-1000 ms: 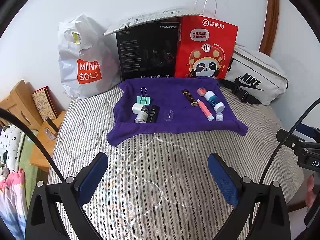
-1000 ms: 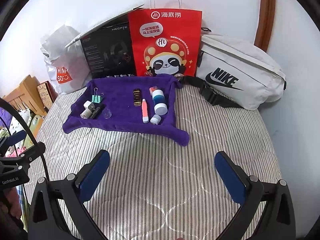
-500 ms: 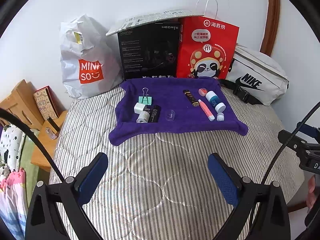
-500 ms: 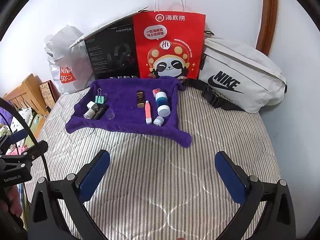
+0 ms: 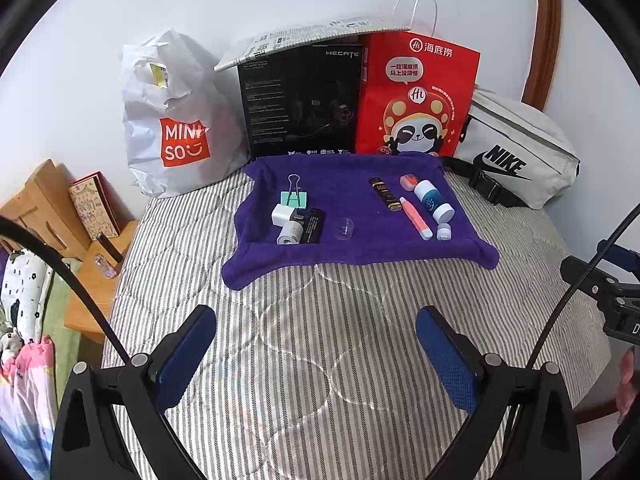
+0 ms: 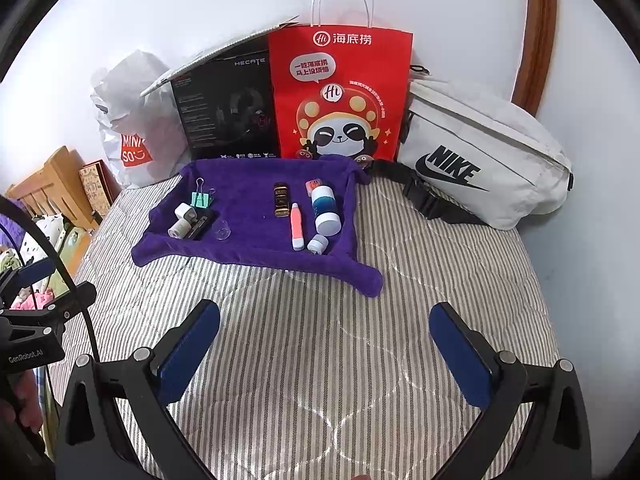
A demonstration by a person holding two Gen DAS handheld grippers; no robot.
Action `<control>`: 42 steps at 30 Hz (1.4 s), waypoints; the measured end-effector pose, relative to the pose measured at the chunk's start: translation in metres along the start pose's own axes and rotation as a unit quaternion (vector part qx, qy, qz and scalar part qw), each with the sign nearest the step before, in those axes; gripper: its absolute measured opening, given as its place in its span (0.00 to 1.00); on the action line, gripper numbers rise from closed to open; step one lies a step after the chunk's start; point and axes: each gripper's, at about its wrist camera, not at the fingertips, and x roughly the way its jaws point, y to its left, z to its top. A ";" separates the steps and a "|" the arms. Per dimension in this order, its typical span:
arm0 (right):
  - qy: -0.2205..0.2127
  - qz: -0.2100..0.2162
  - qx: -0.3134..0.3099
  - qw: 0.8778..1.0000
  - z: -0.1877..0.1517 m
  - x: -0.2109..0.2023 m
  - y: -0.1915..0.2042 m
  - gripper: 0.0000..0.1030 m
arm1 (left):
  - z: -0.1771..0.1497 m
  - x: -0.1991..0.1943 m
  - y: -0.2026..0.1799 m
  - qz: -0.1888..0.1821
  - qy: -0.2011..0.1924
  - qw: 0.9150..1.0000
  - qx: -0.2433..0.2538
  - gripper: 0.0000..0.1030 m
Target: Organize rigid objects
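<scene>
Both held above the striped bed (image 5: pixel 320 340), well short of the purple towel (image 5: pixel 352 248): left hand-held gripper (image 5: pixel 316 356) spread wide and empty, right hand-held gripper (image 6: pixel 324 352) likewise. On the towel's left part, green binder clip (image 5: pixel 295 196), white plug (image 5: pixel 282 214), black box (image 5: pixel 312 226), clear cap (image 5: pixel 344 229). On its right part (grouped close), pink tube (image 5: pixel 416 218), blue-and-white bottle (image 5: pixel 434 202), dark tube (image 5: pixel 386 194).

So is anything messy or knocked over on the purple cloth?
Nothing looks spilled or broken. On the purple towel, the blue-and-white bottle and the pink-and-white pen lie flat on their sides. The towel's near edge is rumpled and uneven. The flat grey printed sheet rests tilted on the black box behind.
</scene>
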 end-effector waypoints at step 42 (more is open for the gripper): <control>0.002 0.003 -0.004 1.000 0.000 0.002 0.001 1.00 | 0.001 0.003 0.005 0.007 0.005 1.000 0.003 0.98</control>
